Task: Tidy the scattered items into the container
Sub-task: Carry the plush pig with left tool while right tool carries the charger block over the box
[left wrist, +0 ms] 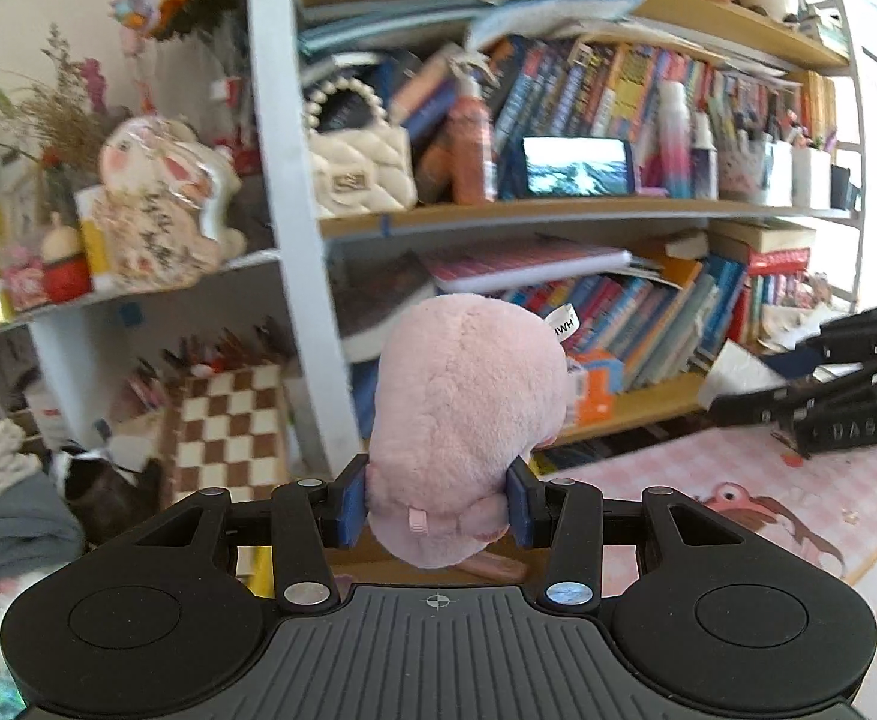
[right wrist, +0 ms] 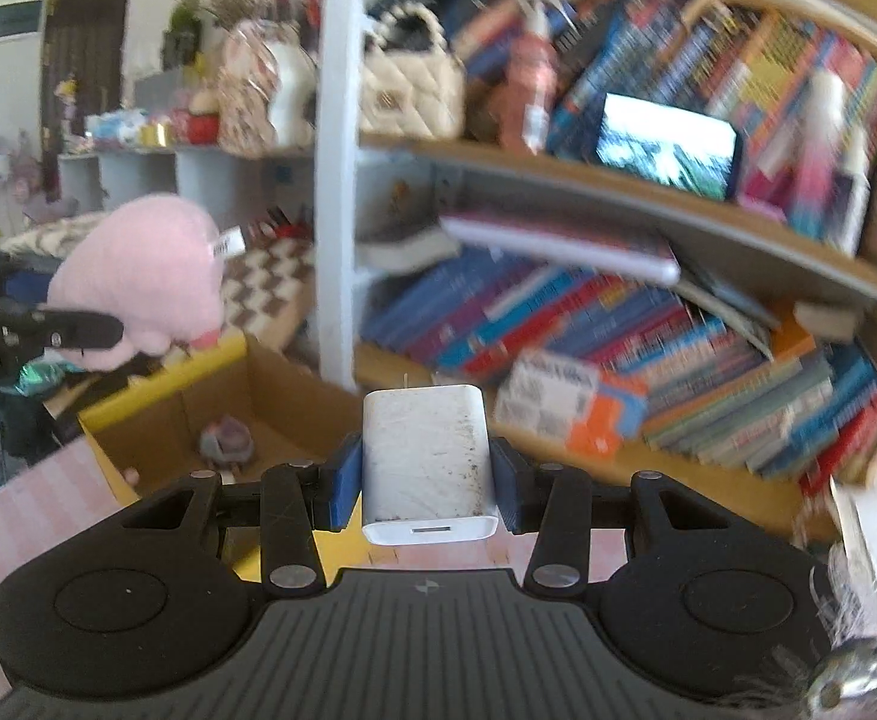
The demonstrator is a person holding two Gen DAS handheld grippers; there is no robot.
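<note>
Pink plush toy (left wrist: 468, 420) sits clamped in left gripper (left wrist: 437, 501), blue pads (left wrist: 351, 501) pressing both sides, jaws narrow around its lower part; white tag sticks out at toy's 1 o'clock. From right wrist cam, same toy (right wrist: 144, 276) shows at 9 o'clock, hanging above the far edge of the cardboard box (right wrist: 210, 402) w/ yellow rim. White charger block (right wrist: 426, 462) is gripped by right gripper (right wrist: 426, 489), pads tight on its two sides, USB port end facing cam, surface scuffed/dirty. In left wrist cam the right gripper (left wrist: 738, 405) appears at 3 o'clock w/ charger (left wrist: 735, 372) partly visible, blurred. Box is open, at 8 o'clock of the charger in right cam; one small grey-pink item (right wrist: 227, 441) lies on its floor, can't tell what it is. Bookshelf (left wrist: 558, 210) fills bkgd at 12 o'clock in both views, packed w/ books; pink patterned table cover (left wrist: 738, 492) lies below at 4 o'clock in left cam.
</note>
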